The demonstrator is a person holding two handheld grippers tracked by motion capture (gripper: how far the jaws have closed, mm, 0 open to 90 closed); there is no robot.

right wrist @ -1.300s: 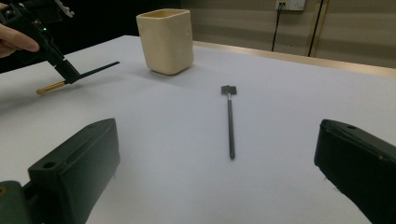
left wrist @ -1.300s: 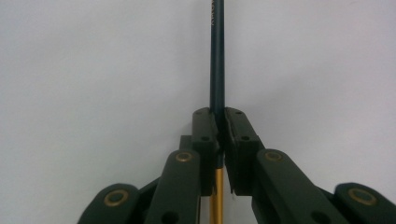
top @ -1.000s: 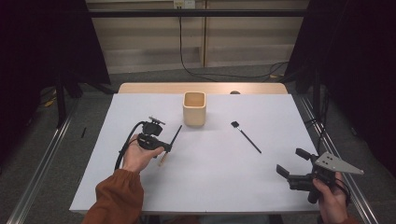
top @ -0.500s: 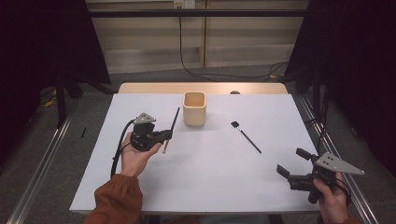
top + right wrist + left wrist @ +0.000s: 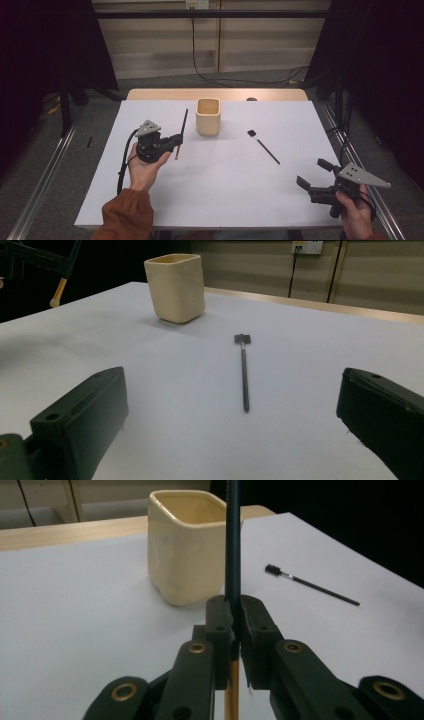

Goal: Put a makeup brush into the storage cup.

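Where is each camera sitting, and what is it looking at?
High view: above the person's side, looking down the table; forearms and both grippers show.
Left gripper view: on the left gripper, jaws shut on a brush, facing the cup.
Right gripper view: on the right gripper, jaws open, facing the small brush.
All three share the cup.

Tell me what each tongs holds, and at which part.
The left tongs grip a thin stick, dark above and orange below, near its orange end. The right tongs are open and hold nothing.
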